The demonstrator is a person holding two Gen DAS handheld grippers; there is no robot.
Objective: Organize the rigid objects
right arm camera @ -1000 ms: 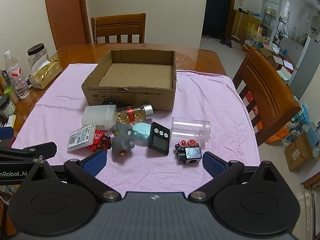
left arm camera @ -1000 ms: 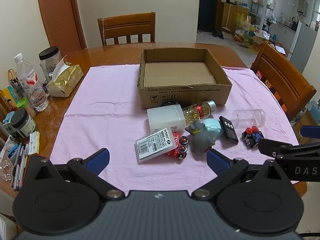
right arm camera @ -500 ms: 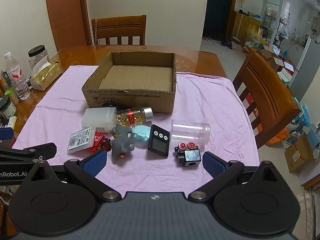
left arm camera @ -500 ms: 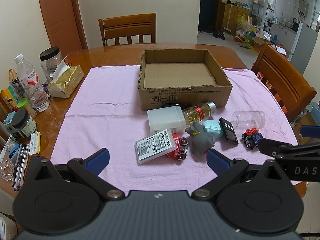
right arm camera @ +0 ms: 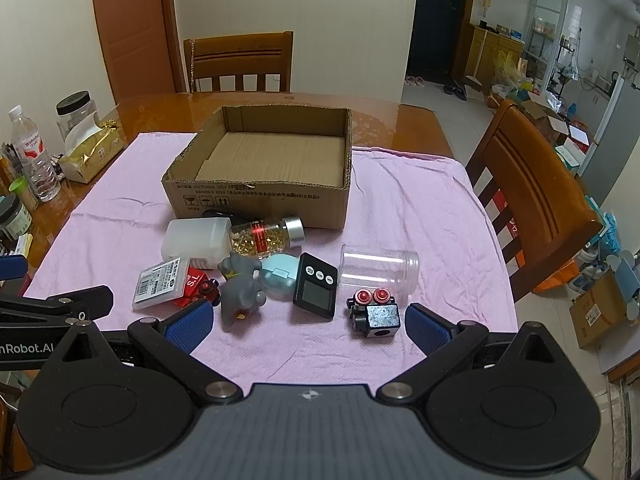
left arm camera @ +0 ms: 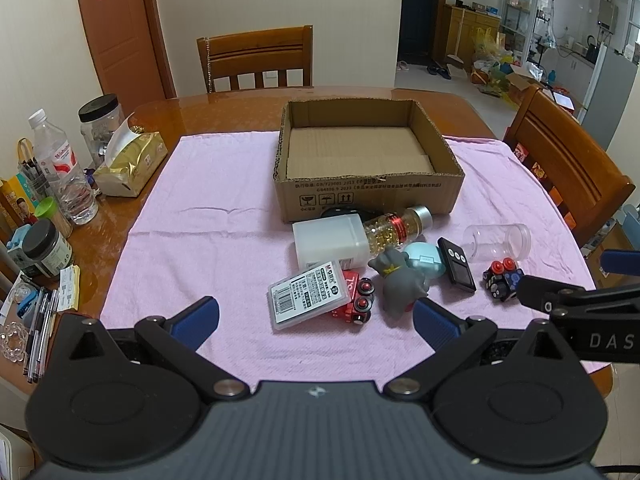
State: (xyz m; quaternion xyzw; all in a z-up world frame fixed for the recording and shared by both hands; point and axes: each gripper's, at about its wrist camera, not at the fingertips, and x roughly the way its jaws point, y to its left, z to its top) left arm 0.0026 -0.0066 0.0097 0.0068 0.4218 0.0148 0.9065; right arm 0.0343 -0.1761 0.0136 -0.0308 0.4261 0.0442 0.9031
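Both grippers, left [left arm camera: 316, 322] and right [right arm camera: 306, 326], hover with jaws apart near crowded toys [right arm camera: 240, 288]; grabbing one may knock its neighbours or roll the jar [right arm camera: 378, 266].

black left tool [left arm camera: 316, 320], right tool [right arm camera: 308, 320]: blue pads (silver pivot screws).

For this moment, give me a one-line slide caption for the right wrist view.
Open right gripper faces small objects clustered on pink cloth before an empty cardboard box.
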